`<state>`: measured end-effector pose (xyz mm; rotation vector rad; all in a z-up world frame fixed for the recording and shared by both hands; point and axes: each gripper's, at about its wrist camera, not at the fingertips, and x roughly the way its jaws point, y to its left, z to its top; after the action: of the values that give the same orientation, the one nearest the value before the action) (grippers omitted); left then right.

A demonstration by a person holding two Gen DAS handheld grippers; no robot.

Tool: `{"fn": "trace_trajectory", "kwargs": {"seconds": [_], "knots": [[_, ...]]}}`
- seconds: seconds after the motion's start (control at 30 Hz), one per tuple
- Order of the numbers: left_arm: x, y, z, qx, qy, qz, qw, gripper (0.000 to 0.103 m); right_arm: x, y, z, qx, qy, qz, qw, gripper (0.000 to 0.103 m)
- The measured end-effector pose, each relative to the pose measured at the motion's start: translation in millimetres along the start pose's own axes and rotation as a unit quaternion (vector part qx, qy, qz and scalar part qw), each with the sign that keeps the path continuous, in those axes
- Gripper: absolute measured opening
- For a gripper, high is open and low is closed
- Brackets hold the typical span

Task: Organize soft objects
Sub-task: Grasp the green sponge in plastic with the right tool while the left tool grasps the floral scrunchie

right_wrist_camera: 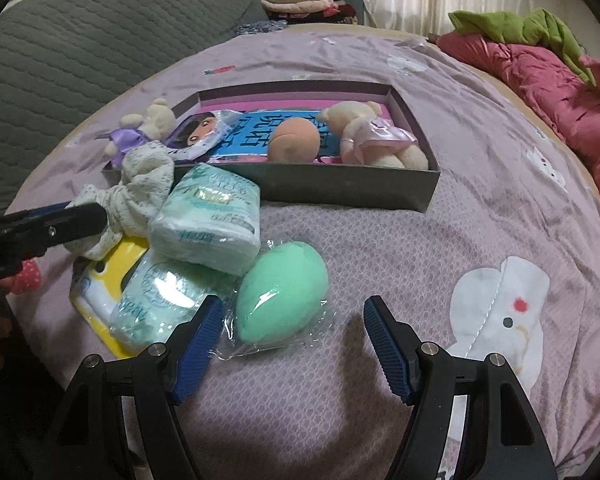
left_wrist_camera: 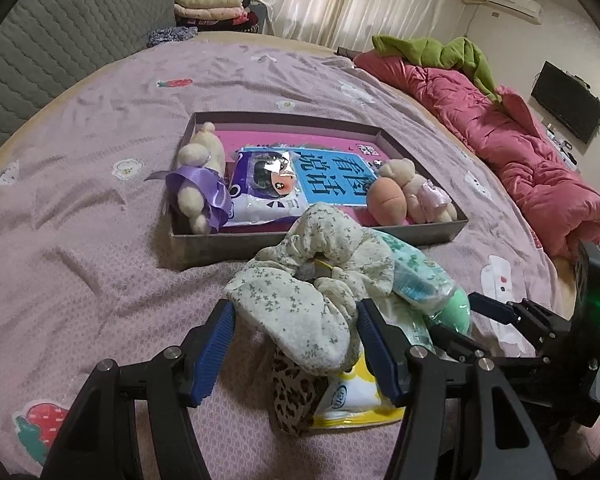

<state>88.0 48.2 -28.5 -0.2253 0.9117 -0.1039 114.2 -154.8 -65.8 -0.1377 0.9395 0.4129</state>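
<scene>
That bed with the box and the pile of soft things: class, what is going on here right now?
A person is sorting soft things into a shallow box on the bed. Two teddy bears and a peach sponge already lie inside. The left claw, open, straddles a floral scrunchie on the pile outside. The right claw, open, sits by a wrapped green egg-shaped sponge. Nothing is gripped yet.

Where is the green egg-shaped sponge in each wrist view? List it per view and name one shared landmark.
Left wrist view: the green egg-shaped sponge peeks out at lower right, mostly hidden behind the tissue packs, beside the right gripper.
Right wrist view: the sponge lies in clear wrap at lower centre, just ahead of the open jaws.
Shared landmark: the grey box behind the pile.
</scene>
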Motion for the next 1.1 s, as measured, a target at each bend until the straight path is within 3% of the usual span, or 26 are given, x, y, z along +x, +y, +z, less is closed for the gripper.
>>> {"fn": "trace_trajectory", "kwargs": {"seconds": [0.43, 0.53, 0.9, 0.97, 1.1], "knots": [[15.2, -1.1, 5.2, 0.003, 0.006, -0.001, 1.0000, 0.062, 13.3, -14.0, 9.2, 0.022, -0.002, -0.008, 1.000, 0.074], [19.1, 0.7, 6.1, 0.001, 0.009, 0.001, 1.0000, 0.062, 14.2, -17.1, 12.3, 0.023, -0.007, -0.009, 1.000, 0.064], [31.9, 6.7, 12.9, -0.012, 0.021, -0.007, 0.9997, 0.062, 13.0, -24.3, 17.1, 0.032, -0.014, -0.005, 0.999, 0.055], [31.5, 6.3, 14.0, -0.006, 0.018, -0.008, 0.9998, 0.057, 12.3, -23.9, 17.9, 0.029, -0.014, -0.009, 0.999, 0.053], [30.6, 5.2, 16.4, -0.003, 0.015, -0.018, 0.9997, 0.035, 8.3, -24.4, 18.8, 0.024, -0.020, -0.015, 0.999, 0.051]]}}
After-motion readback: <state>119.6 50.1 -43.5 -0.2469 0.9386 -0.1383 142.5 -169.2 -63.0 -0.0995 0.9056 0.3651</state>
